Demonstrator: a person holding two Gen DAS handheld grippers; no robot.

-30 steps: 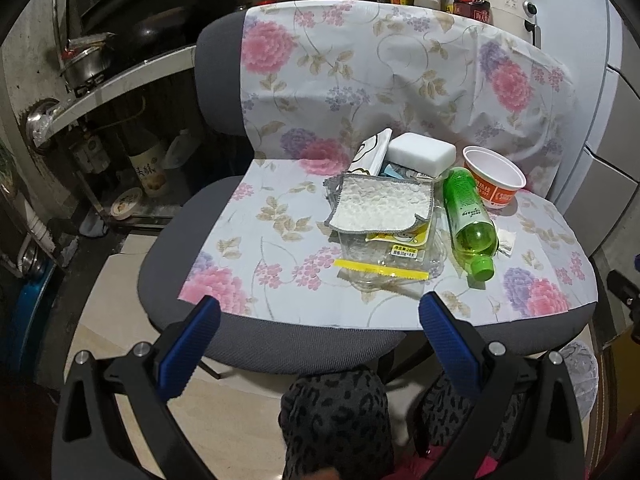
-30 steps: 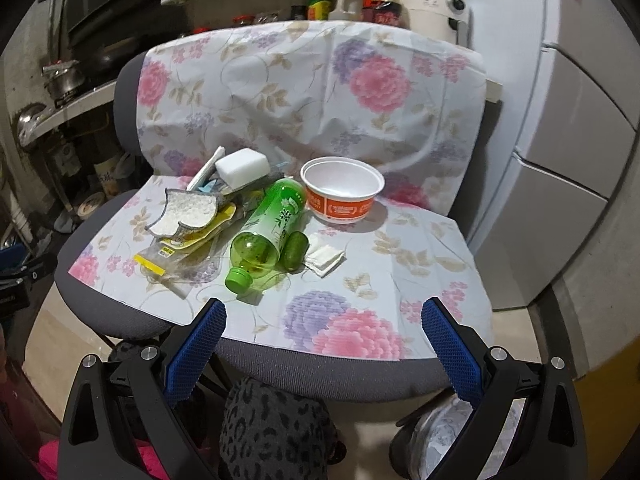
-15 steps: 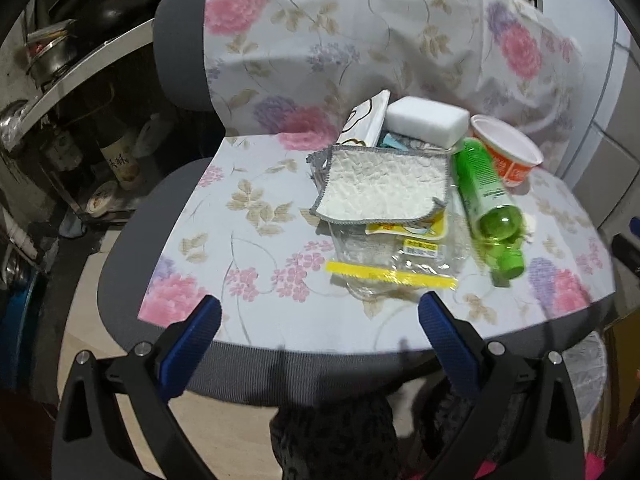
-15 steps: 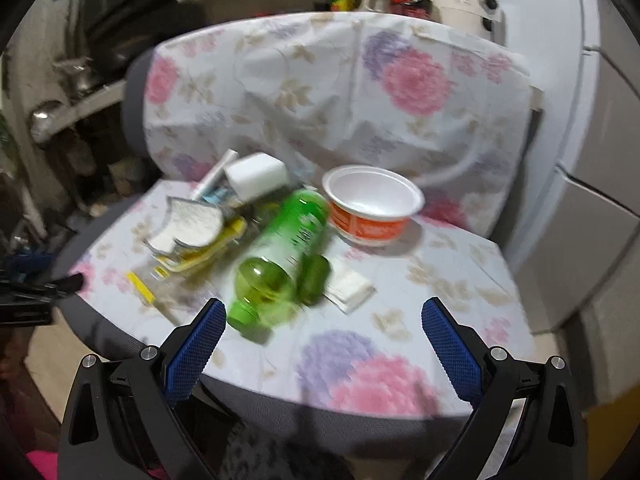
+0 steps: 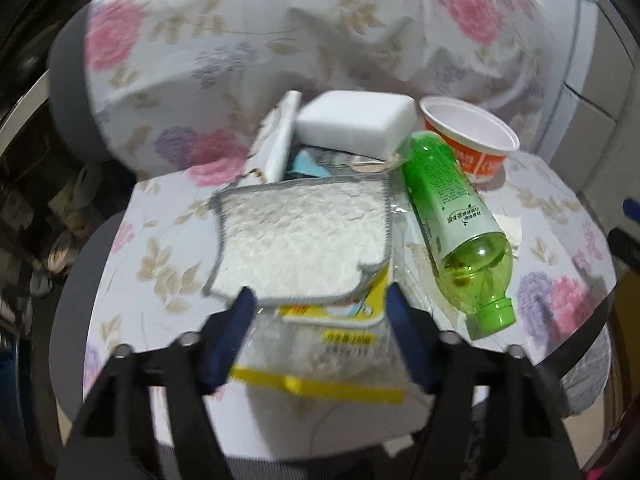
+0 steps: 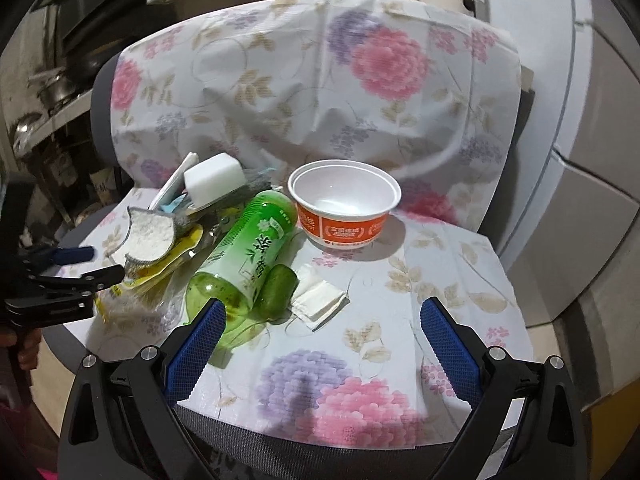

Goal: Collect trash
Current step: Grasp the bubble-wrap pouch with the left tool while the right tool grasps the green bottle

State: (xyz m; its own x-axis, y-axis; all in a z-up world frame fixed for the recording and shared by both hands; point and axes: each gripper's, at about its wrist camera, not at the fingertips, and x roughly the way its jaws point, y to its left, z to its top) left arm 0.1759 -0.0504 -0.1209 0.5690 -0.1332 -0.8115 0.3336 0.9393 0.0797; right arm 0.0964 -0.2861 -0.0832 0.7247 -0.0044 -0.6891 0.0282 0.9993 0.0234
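Both claws stand open with nothing between their blue pads. On the left, the left claw (image 5: 320,300) sits low over the near edge of a white quilted cloth with grey stitched border (image 5: 300,240), its fingers spread to either side of that edge; whether they touch it cannot be told. The cloth lies on top of a clear plastic bag with yellow zip strip (image 5: 320,360), on the seat of a grey chair draped in a white floral plastic sheet (image 6: 360,380). Behind the cloth rests a white rectangular foam block (image 5: 356,124), leaning on a flat white packet (image 5: 278,140).

Right of the cloth lies a green plastic bottle on its side (image 5: 456,224), cap toward the camera, and behind it stands an orange and white paper bowl (image 6: 344,204), upright and empty. Just beside the bottle is a small green cylinder (image 6: 278,288), touching a folded white paper napkin (image 6: 320,300).

Over the seat's front edge, the right claw (image 6: 324,344) hovers wide open, its left pad just in front of the bottle's neck.
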